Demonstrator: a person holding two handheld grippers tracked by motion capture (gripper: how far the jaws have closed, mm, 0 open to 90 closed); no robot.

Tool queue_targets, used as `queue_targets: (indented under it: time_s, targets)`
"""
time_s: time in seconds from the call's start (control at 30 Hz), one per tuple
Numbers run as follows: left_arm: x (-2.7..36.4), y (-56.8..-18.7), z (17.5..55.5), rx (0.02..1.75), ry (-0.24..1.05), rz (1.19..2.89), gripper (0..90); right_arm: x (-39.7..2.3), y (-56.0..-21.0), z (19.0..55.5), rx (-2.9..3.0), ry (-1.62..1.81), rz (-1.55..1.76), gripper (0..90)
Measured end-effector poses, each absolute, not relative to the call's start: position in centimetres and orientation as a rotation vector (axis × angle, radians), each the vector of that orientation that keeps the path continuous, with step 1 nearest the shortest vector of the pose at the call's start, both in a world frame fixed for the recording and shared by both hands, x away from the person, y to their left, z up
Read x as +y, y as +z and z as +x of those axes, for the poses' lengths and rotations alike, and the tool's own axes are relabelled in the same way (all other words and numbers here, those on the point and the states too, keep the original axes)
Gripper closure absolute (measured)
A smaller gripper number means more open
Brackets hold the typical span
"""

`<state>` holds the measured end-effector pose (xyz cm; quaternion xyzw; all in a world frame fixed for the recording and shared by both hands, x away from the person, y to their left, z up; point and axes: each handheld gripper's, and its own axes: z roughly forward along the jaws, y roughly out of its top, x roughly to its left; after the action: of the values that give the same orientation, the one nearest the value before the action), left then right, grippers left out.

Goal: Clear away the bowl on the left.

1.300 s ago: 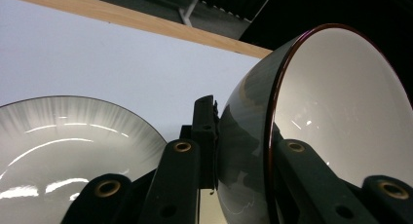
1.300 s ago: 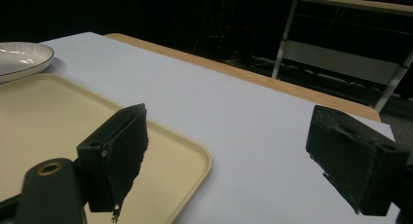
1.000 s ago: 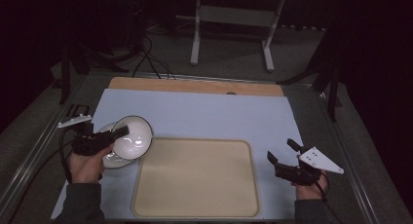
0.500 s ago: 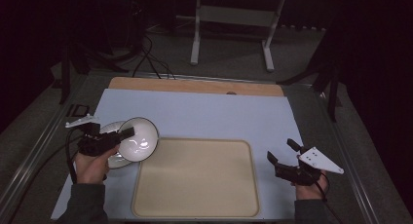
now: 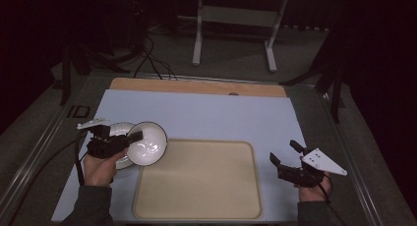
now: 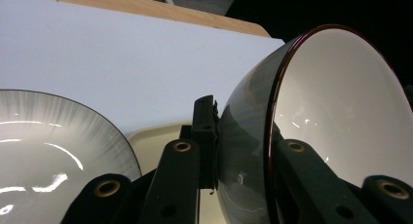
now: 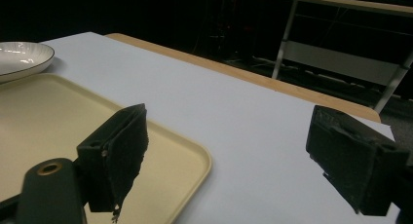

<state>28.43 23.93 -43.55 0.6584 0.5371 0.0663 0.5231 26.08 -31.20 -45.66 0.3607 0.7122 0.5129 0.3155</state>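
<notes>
From the high view, a pale blue worktop (image 5: 206, 113) with a wooden strip along its far edge carries a cream tray (image 5: 199, 179) near the person's side. At the left, the left hand (image 5: 101, 167) holds the left gripper (image 5: 129, 137), which is clamped on the rim of a white bowl (image 5: 146, 143) with a dark edge. The bowl is tilted, its opening facing up and toward the camera, and it hangs over the tray's far left corner. Just behind it, partly covered, a white plate (image 5: 119, 130) lies on the worktop. At the right, the right gripper (image 5: 285, 153) sits beside the tray's right edge with its jaws spread apart and nothing between them (a grey three-cornered plate rides on top of it).

In the left gripper view, the two black jaws rise from the bottom and pinch the wall of the bowl (image 6: 336, 107), one jaw on the grey outer side, one inside against the white. The bowl stands almost on edge, its dark red-brown rim curving up the middle of the picture. To the left and lower, the ribbed plate (image 6: 53, 151) rests flat, and a corner of the tray (image 6: 160, 134) shows between plate and bowl.

In the right gripper view, the jaws stand wide open over the worktop (image 7: 243, 117), holding nothing. The tray (image 7: 58, 126) lies under the left jaw, its rounded corner just beside it. The plate (image 7: 22, 56) sits at the far left, just beyond the tray's edge.
</notes>
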Motion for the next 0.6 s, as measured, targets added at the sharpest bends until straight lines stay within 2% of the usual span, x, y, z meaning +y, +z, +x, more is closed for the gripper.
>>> queue_targets:
  time_s: [0.6]
  targets:
    - [22.8, -44.1, 28.7, 1.283, 0.143, 1.602, 78.9, -31.2, -45.7, 26.1, 1.876, 1.351, 0.947, 15.0]
